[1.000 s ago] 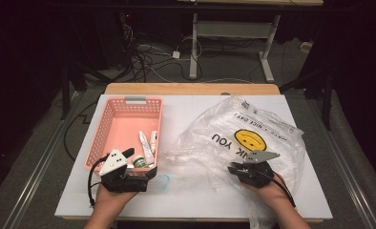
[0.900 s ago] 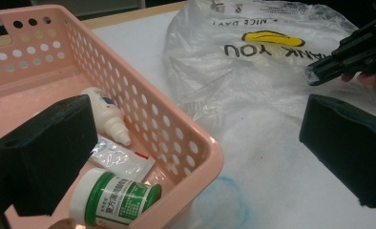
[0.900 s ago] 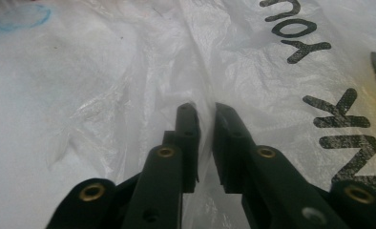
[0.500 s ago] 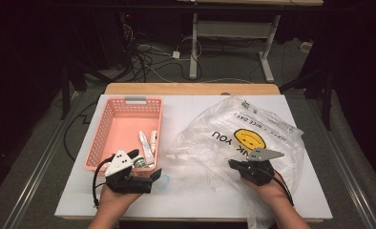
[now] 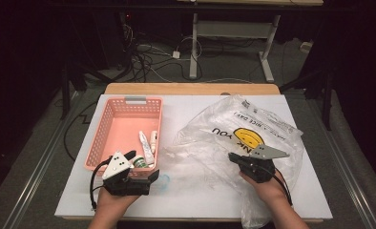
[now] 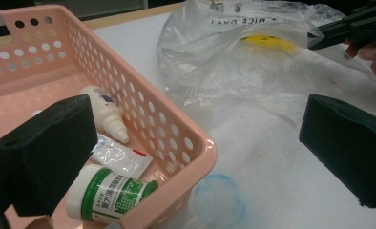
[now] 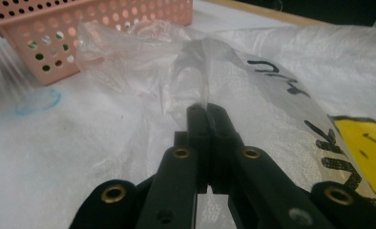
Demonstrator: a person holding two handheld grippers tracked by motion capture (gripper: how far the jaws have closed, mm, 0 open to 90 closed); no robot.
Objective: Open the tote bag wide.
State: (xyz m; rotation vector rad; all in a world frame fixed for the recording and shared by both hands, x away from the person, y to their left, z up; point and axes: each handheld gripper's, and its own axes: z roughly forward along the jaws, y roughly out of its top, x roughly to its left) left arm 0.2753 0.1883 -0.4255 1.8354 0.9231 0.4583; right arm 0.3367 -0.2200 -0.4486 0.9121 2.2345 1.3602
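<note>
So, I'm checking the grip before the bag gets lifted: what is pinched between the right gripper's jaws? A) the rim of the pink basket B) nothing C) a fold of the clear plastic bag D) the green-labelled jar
C: in the right gripper view the right gripper has its jaws shut on a raised fold of the plastic bag.

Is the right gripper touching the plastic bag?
Touching. In the right gripper view, the right gripper has its jaws shut together, with a fold of the clear plastic bag pinched between their tips and standing up from them.
</note>
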